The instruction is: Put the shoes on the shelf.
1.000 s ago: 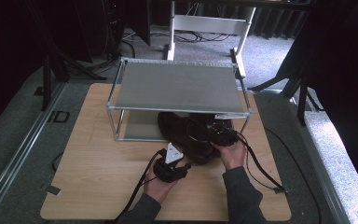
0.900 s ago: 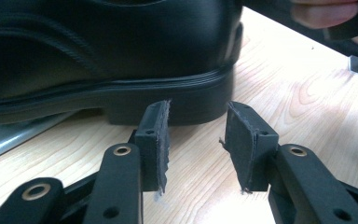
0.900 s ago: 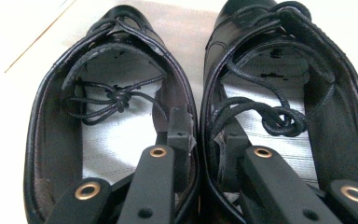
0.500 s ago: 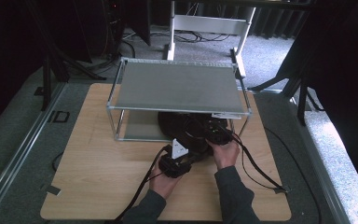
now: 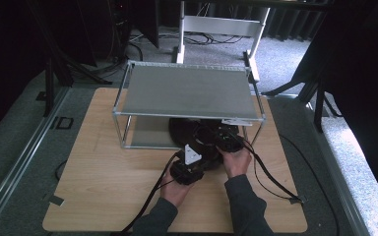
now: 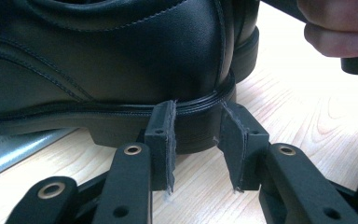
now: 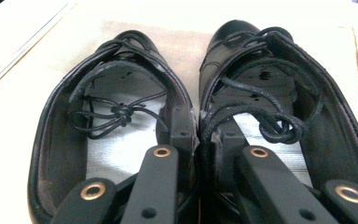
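We see a pair of black leather shoes (image 7: 191, 121) side by side on the wooden desk (image 5: 103, 191), partly under the front edge of a metal-framed shelf (image 5: 187, 91), toes pointing in under it. In the right gripper view both shoes are seen from above, openings up, laces loose inside: left shoe (image 7: 102, 135) with a small knot lying on its insole, right shoe (image 7: 284, 116) with a thicker knotted loop.

Right claw (image 7: 198, 135) sits at the seam between the two shoes: one jaw inside the left shoe, the other inside the right shoe, the two adjoining inner walls pinched between them. We read it as closed on both shoe walls together.

Left claw (image 6: 196, 140) is low on the desk at a shoe heel (image 6: 191, 126). Its jaws are parted, pads facing each other with a gap, tips right against the heel block and sole rim; it is not clamped on anything.

In the high view the left hand (image 5: 177, 189) and right hand (image 5: 236, 162) come in from the bottom, both close together at the shoes, cables (image 5: 270, 177) trailing back over the desk. Fingers (image 6: 340, 28) of the other hand show at the top right of the left gripper view.
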Motion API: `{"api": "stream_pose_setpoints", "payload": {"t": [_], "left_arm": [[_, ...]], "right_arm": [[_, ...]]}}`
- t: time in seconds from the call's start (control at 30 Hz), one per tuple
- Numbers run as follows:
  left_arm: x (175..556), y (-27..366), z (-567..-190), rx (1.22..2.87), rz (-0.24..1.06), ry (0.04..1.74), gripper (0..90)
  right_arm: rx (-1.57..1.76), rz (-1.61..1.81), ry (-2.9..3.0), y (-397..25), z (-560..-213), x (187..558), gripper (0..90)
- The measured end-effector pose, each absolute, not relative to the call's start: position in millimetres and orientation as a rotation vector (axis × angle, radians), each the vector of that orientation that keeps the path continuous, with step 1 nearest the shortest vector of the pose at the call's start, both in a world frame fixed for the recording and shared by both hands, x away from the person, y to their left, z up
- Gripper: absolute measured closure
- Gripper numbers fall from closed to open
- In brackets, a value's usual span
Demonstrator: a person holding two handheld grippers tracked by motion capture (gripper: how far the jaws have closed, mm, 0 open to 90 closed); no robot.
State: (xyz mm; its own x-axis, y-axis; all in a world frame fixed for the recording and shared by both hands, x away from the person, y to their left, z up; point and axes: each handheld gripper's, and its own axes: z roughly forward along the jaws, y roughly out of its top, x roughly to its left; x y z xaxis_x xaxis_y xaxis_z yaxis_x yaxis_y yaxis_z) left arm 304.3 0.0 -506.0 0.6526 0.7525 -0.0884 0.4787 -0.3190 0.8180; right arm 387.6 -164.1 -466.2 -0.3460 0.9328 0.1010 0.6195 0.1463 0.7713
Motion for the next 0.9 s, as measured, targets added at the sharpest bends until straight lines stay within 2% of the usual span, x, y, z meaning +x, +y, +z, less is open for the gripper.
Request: {"api": "stream_pose_setpoints", "payload": {"t": [0.2,0.6,0.9], "left_arm": [[307.4,-1.0,-507.1,1.985,0.394,0.966,65.8],[333.6,-4.1,-512.2,2.023,0.479,1.016,66.0],[354.9,-4.2,-517.2,2.023,0.486,1.065,64.3]], "right_arm": [[1.466,1.063,1.980,-162.1,-469.1,387.2,82.2],[1.476,1.097,1.899,-158.4,-479.9,403.6,82.5],[1.536,1.102,1.762,-149.2,-488.0,412.0,83.2]]}}
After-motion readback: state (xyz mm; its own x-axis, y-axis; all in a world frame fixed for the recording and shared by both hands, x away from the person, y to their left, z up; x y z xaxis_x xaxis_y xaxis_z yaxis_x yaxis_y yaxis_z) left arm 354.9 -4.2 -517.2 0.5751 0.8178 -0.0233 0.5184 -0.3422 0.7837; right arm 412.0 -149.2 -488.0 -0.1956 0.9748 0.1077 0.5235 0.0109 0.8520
